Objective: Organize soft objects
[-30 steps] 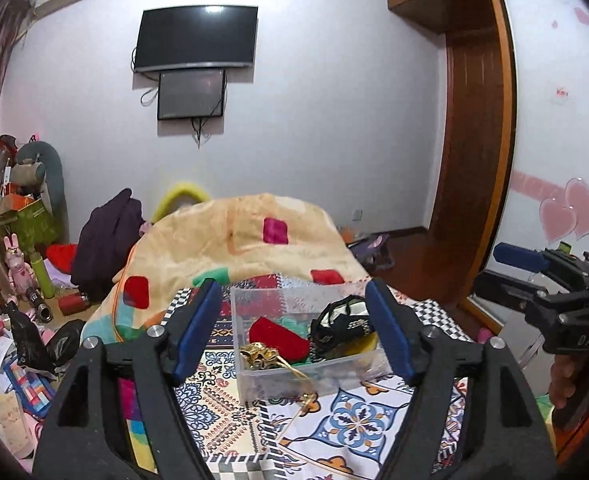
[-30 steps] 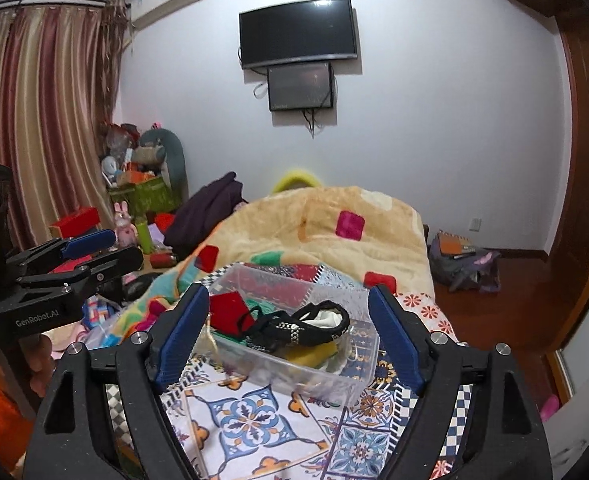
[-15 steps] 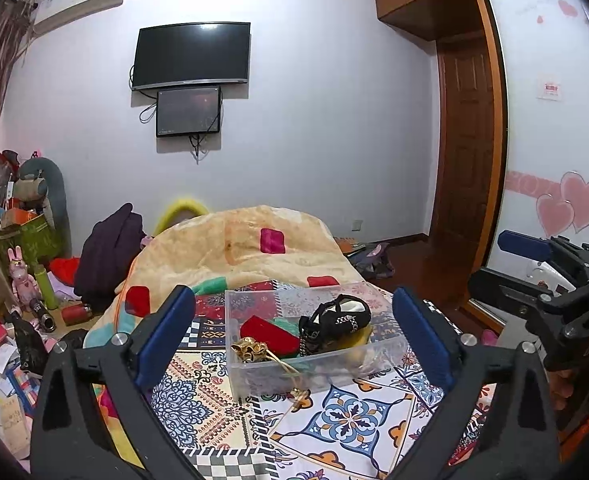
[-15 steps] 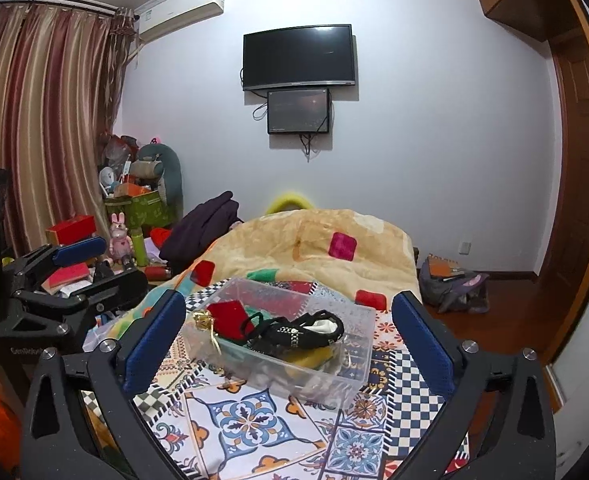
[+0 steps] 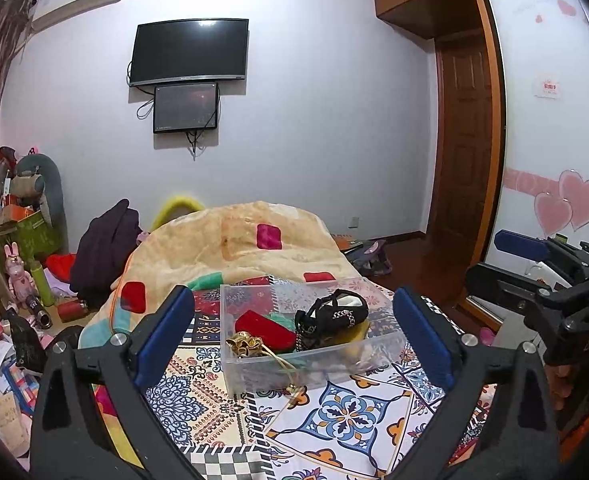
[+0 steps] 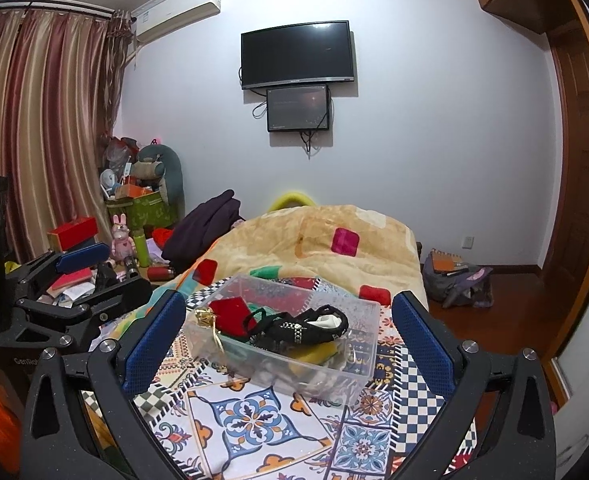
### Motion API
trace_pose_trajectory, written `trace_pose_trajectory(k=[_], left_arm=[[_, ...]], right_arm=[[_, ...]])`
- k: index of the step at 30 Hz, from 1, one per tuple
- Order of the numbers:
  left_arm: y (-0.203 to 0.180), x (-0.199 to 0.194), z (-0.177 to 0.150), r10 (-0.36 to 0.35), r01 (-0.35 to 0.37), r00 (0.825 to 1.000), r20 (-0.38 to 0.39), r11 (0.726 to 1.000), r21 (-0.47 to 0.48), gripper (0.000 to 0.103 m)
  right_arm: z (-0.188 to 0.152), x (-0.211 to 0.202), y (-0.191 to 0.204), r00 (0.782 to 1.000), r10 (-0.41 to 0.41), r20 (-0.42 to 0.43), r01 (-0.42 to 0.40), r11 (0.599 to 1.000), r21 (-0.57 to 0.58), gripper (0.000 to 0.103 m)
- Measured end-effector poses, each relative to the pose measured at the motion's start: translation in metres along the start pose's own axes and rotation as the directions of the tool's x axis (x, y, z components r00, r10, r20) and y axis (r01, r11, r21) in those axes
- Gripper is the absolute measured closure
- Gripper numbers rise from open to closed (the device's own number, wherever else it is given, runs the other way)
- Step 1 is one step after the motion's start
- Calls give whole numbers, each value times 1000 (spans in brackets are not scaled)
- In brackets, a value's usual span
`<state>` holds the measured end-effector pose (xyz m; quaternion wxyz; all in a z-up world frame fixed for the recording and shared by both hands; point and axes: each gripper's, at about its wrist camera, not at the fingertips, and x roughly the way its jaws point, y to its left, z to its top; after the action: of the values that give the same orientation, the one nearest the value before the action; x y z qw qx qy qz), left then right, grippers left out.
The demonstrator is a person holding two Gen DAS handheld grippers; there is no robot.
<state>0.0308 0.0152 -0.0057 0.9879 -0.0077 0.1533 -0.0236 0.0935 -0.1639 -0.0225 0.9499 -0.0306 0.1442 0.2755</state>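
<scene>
Both grippers held above the bed, pointed at a clear plastic bin (image 5: 314,356) that sits on a patterned bedsheet (image 5: 346,412). Left gripper (image 5: 294,340) fingers spread wide apart, nothing between them; right gripper (image 6: 290,340) same, jaws wide, empty. Neither touches the bin.

Soft stuff is inside the bin: red pouch (image 5: 264,330) at the left, black chain-trimmed bag (image 5: 332,314) on top toward the right, something yellow (image 5: 360,330) under it, a bit of green fabric (image 5: 284,320) behind the red pouch. Gold ribbon-like item (image 5: 244,342) sits at the bin's near left corner, its gold cord hanging over the front wall down to the sheet.

Beyond the bin: bunched tan blanket (image 5: 254,240) with colored squares. Wall TV (image 5: 188,50) with a smaller screen (image 5: 185,107) just below it. Clutter at the left with a pink rabbit toy (image 5: 16,276). From the right wrist view the bin (image 6: 294,340) lies between the blue pads (image 6: 156,340), curtains (image 6: 42,128) at far left
</scene>
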Motion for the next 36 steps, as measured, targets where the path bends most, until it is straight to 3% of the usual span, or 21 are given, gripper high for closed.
trace_pose_trajectory(k=[36], left_arm=[[1, 5, -2, -6, 6, 1000, -13, 1000, -20, 0]], right_arm=[[1, -1, -2, 1000, 4, -7, -4, 1000, 15, 0]])
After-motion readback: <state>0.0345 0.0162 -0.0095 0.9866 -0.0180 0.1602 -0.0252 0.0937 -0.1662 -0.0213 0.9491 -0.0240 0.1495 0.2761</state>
